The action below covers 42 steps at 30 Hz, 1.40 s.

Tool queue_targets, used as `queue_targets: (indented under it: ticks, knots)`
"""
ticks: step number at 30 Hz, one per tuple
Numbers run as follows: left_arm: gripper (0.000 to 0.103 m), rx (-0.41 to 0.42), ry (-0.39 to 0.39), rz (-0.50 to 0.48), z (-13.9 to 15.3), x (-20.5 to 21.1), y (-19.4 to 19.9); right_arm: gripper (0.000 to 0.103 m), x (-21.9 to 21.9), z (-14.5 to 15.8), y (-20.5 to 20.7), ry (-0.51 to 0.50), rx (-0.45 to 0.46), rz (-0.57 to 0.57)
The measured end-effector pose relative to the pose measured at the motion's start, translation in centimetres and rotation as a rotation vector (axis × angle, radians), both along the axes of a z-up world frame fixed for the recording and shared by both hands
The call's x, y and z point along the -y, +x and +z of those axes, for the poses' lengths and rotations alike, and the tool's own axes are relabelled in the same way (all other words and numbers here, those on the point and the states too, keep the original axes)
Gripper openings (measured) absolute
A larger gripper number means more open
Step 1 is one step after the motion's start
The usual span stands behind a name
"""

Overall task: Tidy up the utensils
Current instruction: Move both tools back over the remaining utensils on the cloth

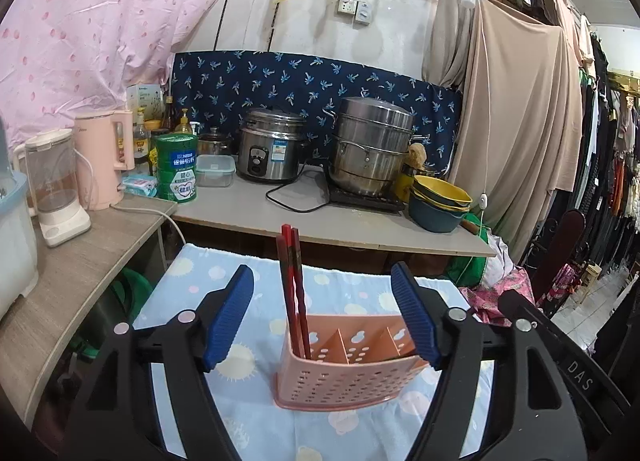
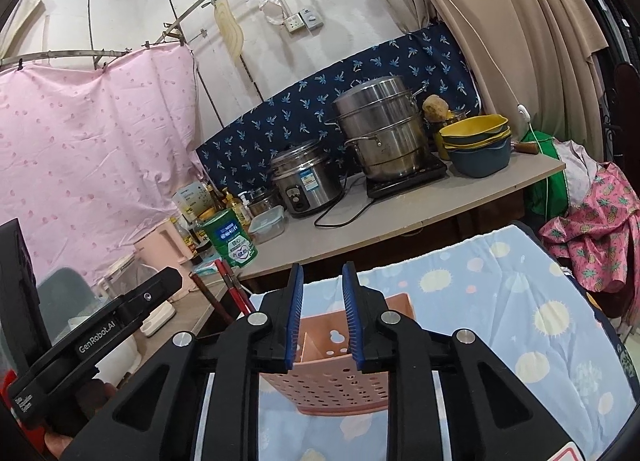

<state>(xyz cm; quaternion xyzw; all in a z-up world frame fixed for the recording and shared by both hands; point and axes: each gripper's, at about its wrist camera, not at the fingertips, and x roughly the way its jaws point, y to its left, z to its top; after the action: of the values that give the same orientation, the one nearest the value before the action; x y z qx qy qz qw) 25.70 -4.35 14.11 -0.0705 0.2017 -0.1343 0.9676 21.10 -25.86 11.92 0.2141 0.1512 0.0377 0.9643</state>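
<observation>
One pink plastic utensil caddy (image 1: 340, 365) stands upright on the blue cloth (image 1: 248, 413) printed with pale suns and dots. The caddy is boxy, with perforated walls of small round and oblong holes and thin dividers making three compartments from what shows (the right end is partly hidden behind a pad). Two red chopsticks (image 1: 291, 285), slim, glossy and square-sectioned, stand near upright in its leftmost compartment, tips down, tops touching.

Left gripper (image 1: 322, 317): jaws spread wide, nothing pinched; its ribbed blue rubber pads stand either side of the chopsticks and clear of them, the right pad over the caddy's right end. Right gripper (image 2: 322, 315): jaws parted a little, narrow gap, nothing between the pads; the caddy's rim shows just behind that gap.

On the grey counter behind: one stainless tiered steamer pot (image 1: 372, 149) on a black hob, one steel rice cooker (image 1: 272, 149), a stack of yellow and blue bowls (image 1: 440, 201), probably three or four, one green tin (image 1: 176, 169), one clear lidded food box (image 1: 215, 170), one pink kettle (image 1: 106, 157).
</observation>
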Motion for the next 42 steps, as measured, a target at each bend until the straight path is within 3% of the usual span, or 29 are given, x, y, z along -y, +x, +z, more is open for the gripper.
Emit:
queue_targets:
  ticks: [7,13,27,36,42]
  knots:
    - [0.069,-0.055,0.004,-0.027,-1.0,-0.8,-2.3,0.026,-0.7,-0.5,-2.5,0.011,-0.015,0.014]
    - [0.069,-0.119,0.014,-0.049,-3.3,-1.5,-5.3,0.026,-1.3,-2.8,-5.5,0.038,-0.066,0.046]
    - [0.069,-0.361,0.034,-0.074,-12.7,-3.9,-12.5,0.026,-3.1,-11.3,-13.9,0.094,-0.289,0.08]
    - [0.069,-0.464,0.1,-0.077,-18.0,-4.8,-17.7,0.026,-6.2,-16.4,-18.8,-0.015,-0.429,0.128]
    - [0.069,-0.498,0.156,-0.08,-20.1,-4.6,-20.0,0.026,-8.6,-18.9,-21.0,-0.03,-0.497,0.199]
